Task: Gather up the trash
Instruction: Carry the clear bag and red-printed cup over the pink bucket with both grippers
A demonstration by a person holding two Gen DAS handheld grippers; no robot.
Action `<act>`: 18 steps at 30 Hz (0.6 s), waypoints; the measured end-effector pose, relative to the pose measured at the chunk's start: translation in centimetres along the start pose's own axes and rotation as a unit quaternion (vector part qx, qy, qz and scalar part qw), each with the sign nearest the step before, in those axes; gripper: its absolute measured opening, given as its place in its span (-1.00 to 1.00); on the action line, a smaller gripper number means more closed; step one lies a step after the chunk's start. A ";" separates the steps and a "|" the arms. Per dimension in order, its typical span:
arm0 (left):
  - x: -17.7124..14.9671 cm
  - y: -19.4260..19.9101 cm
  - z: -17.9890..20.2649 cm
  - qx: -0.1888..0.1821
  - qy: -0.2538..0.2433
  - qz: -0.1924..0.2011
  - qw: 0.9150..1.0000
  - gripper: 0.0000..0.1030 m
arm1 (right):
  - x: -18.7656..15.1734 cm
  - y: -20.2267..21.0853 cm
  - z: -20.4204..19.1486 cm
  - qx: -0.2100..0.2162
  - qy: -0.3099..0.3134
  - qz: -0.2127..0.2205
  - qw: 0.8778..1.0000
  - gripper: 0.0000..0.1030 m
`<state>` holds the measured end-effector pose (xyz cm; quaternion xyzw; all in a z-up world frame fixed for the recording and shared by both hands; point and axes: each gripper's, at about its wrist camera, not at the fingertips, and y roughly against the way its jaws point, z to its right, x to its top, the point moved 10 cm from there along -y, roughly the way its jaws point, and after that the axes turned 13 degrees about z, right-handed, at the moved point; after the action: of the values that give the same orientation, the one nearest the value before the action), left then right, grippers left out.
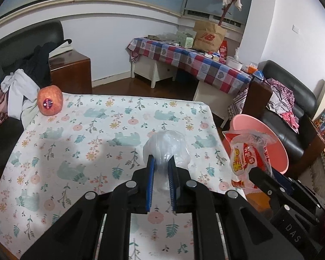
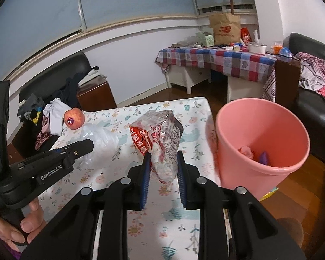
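My left gripper is shut on a crumpled clear plastic bag above the floral tablecloth; the bag also shows in the right wrist view. My right gripper is shut on a red and white snack wrapper, held above the table's right part, left of the pink bin. The wrapper shows in the left wrist view in front of the bin. The bin holds some pink and purple scraps.
A red apple with a sticker sits at the table's far left corner. Clothes lie on a black sofa to the left. A checked-cloth table with clutter and a black armchair stand behind.
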<state>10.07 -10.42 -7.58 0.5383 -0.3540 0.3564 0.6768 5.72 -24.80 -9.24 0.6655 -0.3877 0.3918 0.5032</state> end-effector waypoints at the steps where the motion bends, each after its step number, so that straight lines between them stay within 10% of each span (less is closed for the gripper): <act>1: 0.0 0.0 0.3 -0.001 -0.002 0.000 1.000 -0.78 | 0.0 0.1 0.3 -0.003 0.001 0.002 1.000 -0.54; 18: 0.6 -1.4 6.0 -0.034 -0.034 0.006 0.999 -0.77 | 1.4 1.6 6.2 -0.059 -0.028 0.035 0.997 -0.54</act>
<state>11.00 -16.49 -6.71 0.5244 -0.3920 0.3298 0.6801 5.60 -31.30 -8.50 0.6312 -0.4473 0.3671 0.5164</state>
